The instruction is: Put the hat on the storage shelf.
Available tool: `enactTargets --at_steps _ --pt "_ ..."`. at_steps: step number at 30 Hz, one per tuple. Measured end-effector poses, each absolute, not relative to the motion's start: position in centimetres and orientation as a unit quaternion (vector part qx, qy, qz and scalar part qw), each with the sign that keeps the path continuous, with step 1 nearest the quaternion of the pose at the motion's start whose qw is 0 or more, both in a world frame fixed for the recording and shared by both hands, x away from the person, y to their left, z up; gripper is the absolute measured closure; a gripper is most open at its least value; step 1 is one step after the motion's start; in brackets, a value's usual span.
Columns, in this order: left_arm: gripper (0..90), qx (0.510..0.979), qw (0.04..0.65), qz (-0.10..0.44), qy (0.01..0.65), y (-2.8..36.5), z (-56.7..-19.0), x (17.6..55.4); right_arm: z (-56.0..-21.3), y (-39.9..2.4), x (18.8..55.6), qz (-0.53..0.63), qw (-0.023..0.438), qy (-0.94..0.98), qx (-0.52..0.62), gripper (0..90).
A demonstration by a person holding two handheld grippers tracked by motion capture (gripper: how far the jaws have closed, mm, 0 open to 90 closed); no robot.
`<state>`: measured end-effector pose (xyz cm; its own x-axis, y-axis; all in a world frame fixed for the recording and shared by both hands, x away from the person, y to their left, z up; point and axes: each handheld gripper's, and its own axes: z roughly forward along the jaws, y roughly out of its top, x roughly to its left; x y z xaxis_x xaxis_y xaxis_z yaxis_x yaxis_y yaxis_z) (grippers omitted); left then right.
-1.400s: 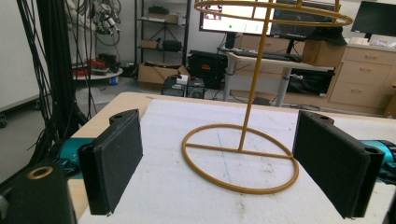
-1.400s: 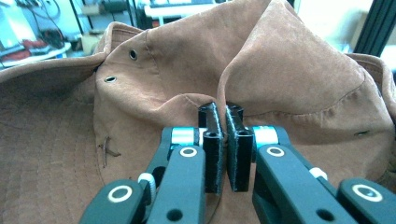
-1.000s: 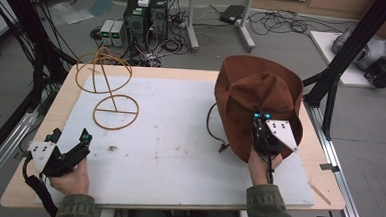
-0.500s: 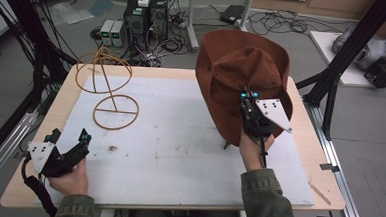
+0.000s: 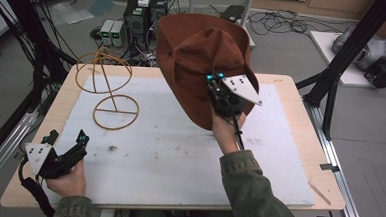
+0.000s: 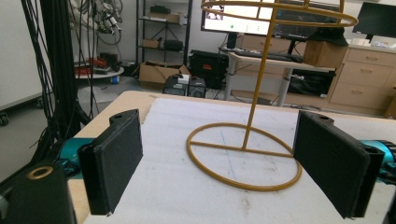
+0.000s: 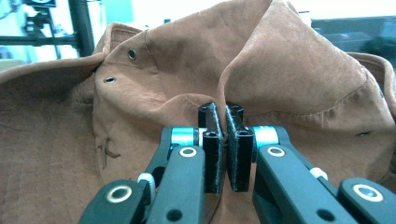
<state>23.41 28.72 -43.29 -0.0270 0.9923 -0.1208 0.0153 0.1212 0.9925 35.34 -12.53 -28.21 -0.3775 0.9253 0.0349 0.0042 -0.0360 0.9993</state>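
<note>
A brown suede hat hangs in the air above the middle of the table, with my right gripper shut on a fold of its crown. In the right gripper view the jaws pinch the hat fabric together at the right gripper. A gold wire hat stand stands upright at the table's back left; its ring base lies straight ahead in the left gripper view. My left gripper rests open at the front left corner, with nothing between its pads.
A white sheet covers most of the wooden table. Black frame poles rise at the right and left sides. Computers and cables sit on the floor behind the table.
My right gripper has lifted the hat off the table's right side and carried it up and to the left. The left gripper has stayed in place.
</note>
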Motion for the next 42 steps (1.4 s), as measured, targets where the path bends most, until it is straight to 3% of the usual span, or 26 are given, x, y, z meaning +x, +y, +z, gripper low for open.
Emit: enactTargets --at_steps 15,28,42 --pt "16.4 0.459 0.514 0.475 0.548 29.6 -43.5 22.3 -25.6 -4.8 37.4 0.636 0.325 0.608 0.347 86.9" --pt "16.3 0.481 0.515 0.468 0.534 28.8 -43.6 23.1 -24.3 4.4 39.4 0.664 0.280 0.640 0.266 86.8" --pt "16.4 0.474 0.516 0.467 0.540 29.3 -43.7 23.2 -24.6 9.1 41.5 0.659 0.253 0.658 0.263 86.4"
